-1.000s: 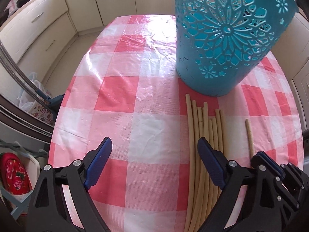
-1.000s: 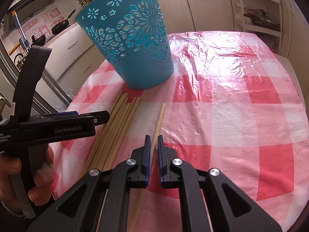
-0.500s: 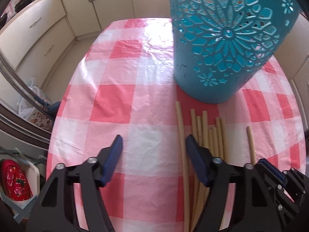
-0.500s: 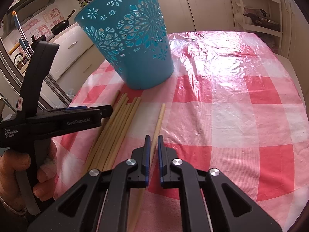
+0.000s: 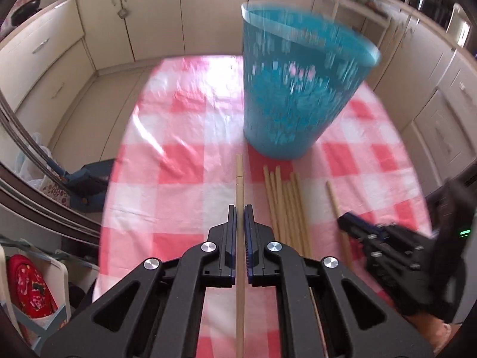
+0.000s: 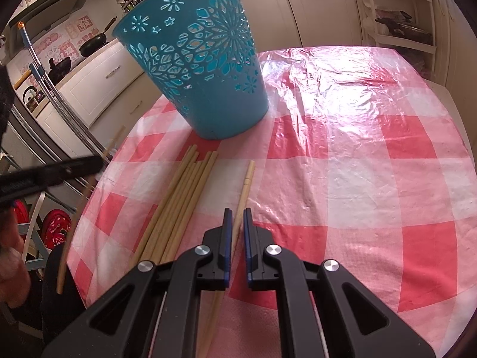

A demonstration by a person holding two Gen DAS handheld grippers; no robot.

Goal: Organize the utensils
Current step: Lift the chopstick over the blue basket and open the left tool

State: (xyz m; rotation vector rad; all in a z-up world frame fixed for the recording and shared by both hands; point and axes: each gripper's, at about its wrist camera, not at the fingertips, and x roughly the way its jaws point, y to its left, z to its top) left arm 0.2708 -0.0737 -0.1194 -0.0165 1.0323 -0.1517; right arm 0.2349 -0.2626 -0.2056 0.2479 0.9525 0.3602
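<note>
- Left gripper [image 5: 240, 223] clamped on one chopstick [image 5: 239, 185], jaws just closed onto it; stick runs straight ahead along fingers, tip toward bin [image 5: 298, 89].
- Bin ahead, slightly right, upright, rim above tip.
- Right gripper [image 6: 235, 229] clamped on separate chopstick [image 6: 246, 182], near bundle [image 6: 184, 188] on table [image 6: 357, 179].

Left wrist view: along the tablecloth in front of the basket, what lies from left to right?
Chopstick held in the left hand-held gripper → bundle of chopsticks → single chopstick → right hand-held gripper.
</note>
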